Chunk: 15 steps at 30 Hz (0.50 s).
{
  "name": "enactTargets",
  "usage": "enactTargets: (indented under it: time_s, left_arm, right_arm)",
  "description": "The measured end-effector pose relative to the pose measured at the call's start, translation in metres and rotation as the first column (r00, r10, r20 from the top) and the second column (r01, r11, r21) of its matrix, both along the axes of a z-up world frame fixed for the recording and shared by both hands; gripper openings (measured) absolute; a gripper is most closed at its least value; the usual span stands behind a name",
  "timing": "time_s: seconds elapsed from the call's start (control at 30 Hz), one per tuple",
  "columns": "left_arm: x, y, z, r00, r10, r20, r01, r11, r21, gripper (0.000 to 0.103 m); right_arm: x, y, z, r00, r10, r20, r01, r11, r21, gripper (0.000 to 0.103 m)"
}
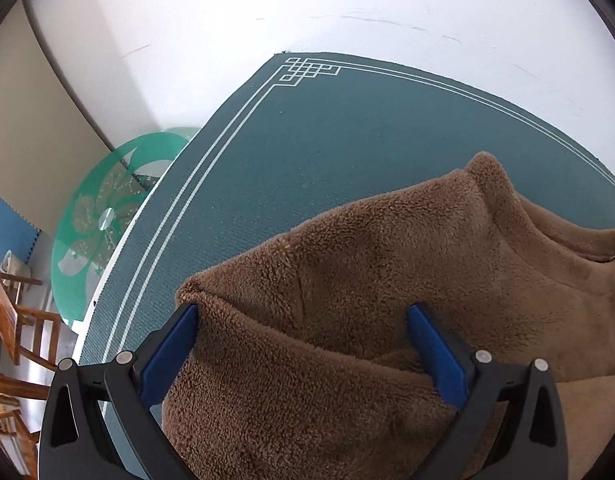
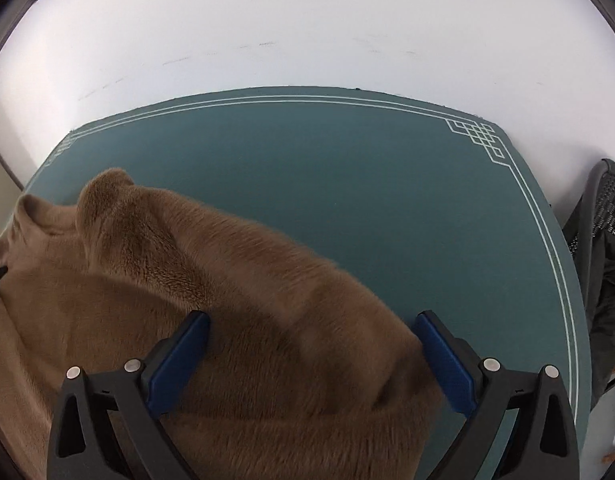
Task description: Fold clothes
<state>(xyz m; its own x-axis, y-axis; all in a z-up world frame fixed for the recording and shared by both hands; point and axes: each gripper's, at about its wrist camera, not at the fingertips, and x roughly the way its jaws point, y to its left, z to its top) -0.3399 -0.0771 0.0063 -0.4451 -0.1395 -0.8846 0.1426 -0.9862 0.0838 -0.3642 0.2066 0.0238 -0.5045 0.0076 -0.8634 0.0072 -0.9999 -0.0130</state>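
Straddling fleece (image 1: 347, 280), mat (image 1: 307, 140) (far edge bare)

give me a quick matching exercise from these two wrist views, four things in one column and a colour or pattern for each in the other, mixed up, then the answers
Things:
1. fleece garment
2. mat
3. finger pads
4. round glass top

Colours or patterns:
A. blue
B. see-through green with a pale flower pattern
C. brown
D. dark teal with thin white border lines

Pairs: 1-C, 2-D, 3-A, 4-B
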Motion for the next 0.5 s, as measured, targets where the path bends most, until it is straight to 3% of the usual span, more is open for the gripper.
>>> enactTargets:
  time_s: [0.07,0.2,0.37,0.5]
  left_arm:
    - [0.006,-0.002,0.004,1.0,-0.002,-0.011,0.002,1.0,0.017,0.103]
    - [0.019,-0.007,0.017,0.999,-0.014,-0.043,0.016,0.998,0.056,0.103]
    - [0.072,-0.003,0.052,0.987,-0.123,-0.105,0.129,0.99,0.052,0.103]
    - [0.111,0.004,0.046,0.969,-0.239,-0.066,0.243,0.967,0.071,0.103]
  right_arm:
    - [0.001,0.0,0.002,1.0,0.003,-0.002,-0.003,1.0,-0.002,0.103]
    - [0.041,0.0,0.034,0.996,0.021,-0.088,-0.024,0.999,-0.022,0.103]
    - [0.092,-0.003,0.074,0.981,0.048,-0.19,-0.058,0.997,-0.044,0.103]
    - [0.154,-0.041,0.089,0.972,0.181,-0.151,-0.186,0.982,-0.02,0.103]
